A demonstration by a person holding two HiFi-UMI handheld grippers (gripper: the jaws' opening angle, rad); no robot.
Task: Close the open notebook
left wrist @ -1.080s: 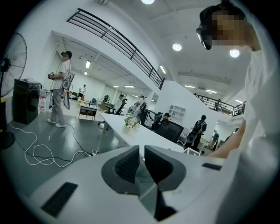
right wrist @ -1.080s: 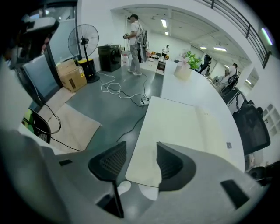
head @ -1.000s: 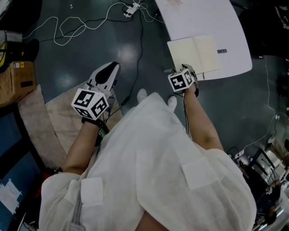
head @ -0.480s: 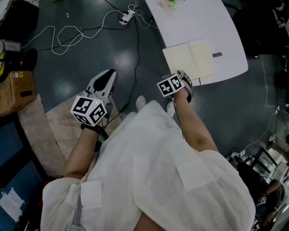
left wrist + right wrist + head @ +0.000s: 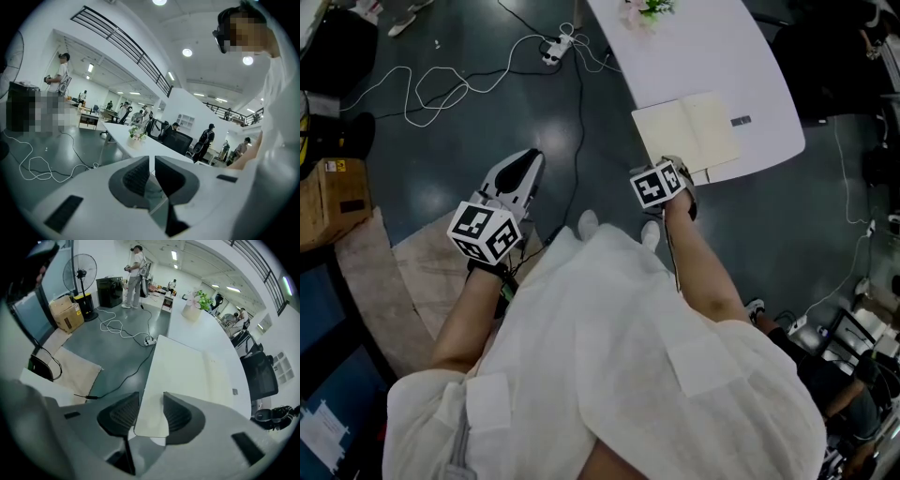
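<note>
An open notebook (image 5: 686,131) with cream pages lies flat near the front edge of the white table (image 5: 712,56). My right gripper (image 5: 677,164) points steeply down at the notebook's near left corner. In the right gripper view the notebook (image 5: 183,376) has its rounded page corner between the jaws of the right gripper (image 5: 151,401). Those jaws have just been closing, but a gap remains and the pads do not press on the page. My left gripper (image 5: 525,159) hangs over the floor to the left, far from the table. The left gripper (image 5: 152,161) is shut on nothing.
A small grey object (image 5: 741,121) lies right of the notebook and a flower pot (image 5: 642,7) stands at the table's far end. Cables (image 5: 441,89) and a power strip (image 5: 551,54) lie on the dark floor. A cardboard box (image 5: 333,202) and a mat (image 5: 412,272) are at the left.
The head view has shifted, so the table and notebook sit a little further left in the picture. Both grippers stay about where they were, the right one at the notebook's near corner.
</note>
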